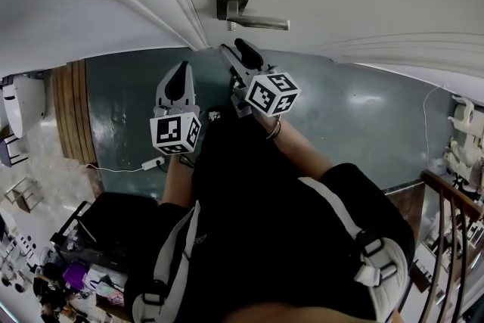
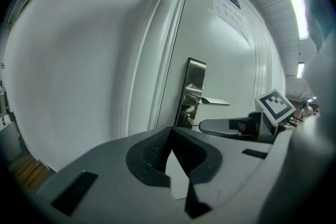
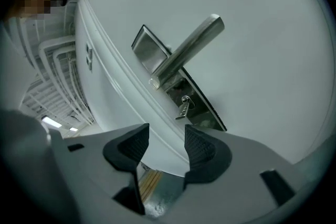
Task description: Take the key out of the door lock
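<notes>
A small silver key (image 3: 184,107) sticks out of the lock in the steel plate (image 3: 148,49), just below the lever handle (image 3: 187,50) on the white door (image 3: 273,60). My right gripper (image 3: 166,142) is open, its pads a short way in front of and below the key, with nothing between them. In the head view it (image 1: 237,51) points up at the handle (image 1: 257,23). My left gripper (image 2: 170,145) is shut and empty, held back from the door to the left of the plate (image 2: 195,86); the head view shows it (image 1: 180,73) beside the right one.
The moulded door frame (image 1: 174,4) runs left of the lock. Below is a teal floor (image 1: 363,110), wooden boards (image 1: 72,110) at left and a railing (image 1: 454,238) at right. A paper notice (image 2: 231,10) hangs high on the door.
</notes>
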Available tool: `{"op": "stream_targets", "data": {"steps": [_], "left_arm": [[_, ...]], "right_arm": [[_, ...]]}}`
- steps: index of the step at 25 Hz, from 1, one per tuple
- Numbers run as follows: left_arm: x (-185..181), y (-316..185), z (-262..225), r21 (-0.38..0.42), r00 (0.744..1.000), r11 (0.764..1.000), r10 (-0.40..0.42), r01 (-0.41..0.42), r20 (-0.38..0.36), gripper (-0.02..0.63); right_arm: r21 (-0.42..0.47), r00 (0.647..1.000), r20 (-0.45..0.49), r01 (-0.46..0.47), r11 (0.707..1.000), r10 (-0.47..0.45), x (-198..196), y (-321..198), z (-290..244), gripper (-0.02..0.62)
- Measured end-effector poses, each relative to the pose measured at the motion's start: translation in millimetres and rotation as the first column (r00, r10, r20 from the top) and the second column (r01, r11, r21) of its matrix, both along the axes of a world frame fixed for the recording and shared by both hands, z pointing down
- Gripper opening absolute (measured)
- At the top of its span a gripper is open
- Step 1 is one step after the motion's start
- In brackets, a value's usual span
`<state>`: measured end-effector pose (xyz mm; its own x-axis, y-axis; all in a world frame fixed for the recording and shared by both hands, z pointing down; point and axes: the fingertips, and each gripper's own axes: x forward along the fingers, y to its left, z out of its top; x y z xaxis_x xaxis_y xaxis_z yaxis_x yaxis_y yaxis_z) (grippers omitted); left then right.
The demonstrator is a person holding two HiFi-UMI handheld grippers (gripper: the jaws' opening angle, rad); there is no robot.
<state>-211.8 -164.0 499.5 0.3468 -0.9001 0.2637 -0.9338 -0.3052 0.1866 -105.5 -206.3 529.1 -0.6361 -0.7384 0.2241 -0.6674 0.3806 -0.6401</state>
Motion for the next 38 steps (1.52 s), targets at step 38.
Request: {"op": "stream_targets", "data": {"steps": [38], "left_arm": [[12.7,-32.9,-2.0,-0.032,0.999,0.998,-0.044,0.045,0.030,0.023]], "right_arm": [[-0.169,0.938,0.332,-0.049,0.984,0.103,3.6,-63.4,3.7,0.083]]}}
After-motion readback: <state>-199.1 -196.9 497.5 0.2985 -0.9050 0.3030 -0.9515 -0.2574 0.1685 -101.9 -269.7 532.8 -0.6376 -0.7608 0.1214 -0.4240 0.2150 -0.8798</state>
